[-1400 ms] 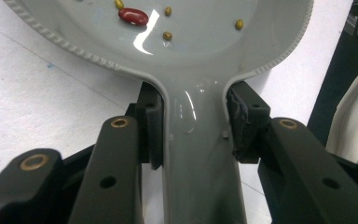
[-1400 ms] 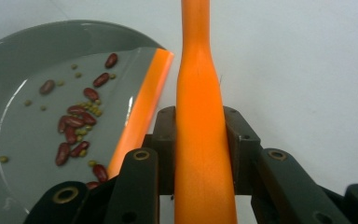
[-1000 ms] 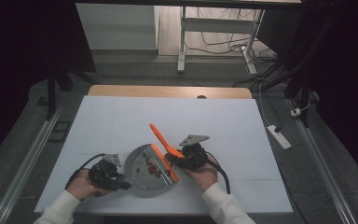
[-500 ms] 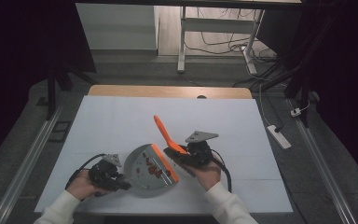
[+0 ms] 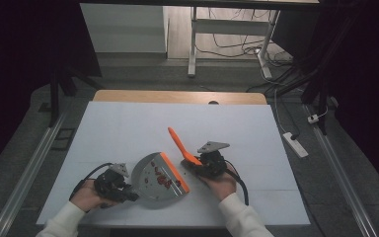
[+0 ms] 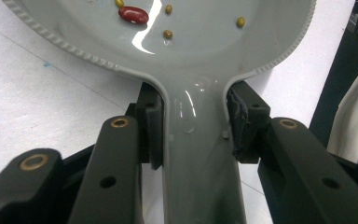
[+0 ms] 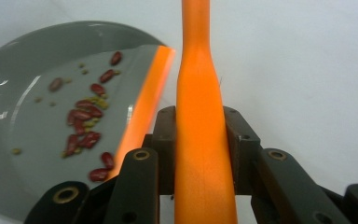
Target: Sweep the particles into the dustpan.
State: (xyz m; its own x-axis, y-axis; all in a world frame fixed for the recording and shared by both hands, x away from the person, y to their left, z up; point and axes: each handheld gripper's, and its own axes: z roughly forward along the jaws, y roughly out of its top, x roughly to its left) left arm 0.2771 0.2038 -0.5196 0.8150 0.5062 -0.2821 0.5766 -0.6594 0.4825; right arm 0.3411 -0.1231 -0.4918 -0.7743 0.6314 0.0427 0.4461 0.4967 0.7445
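Dustpan [image 5: 155, 182] sits flat on the white table [image 5: 128, 128], its grey handle [image 6: 200, 154] pinched from both sides by the left gripper [image 6: 195, 123], jaws closed snug on it. Red beans [image 7: 86, 126] lie just beyond those jaws in the pan. Right gripper [image 7: 200, 135] clamps an orange brush handle [image 7: 200, 116] running straight out between its jaws, pan just left.

The left gripper [image 6: 193, 126] has both black jaws clamped against the sides of a grey dustpan's handle [image 6: 198, 158]. The pan's [image 6: 205, 51] ribbed rim curves across the top. Inside lie one red bean [image 6: 133, 15] and several small greenish seeds [image 6: 168, 34]. White table [image 6: 42, 107] lies beneath.
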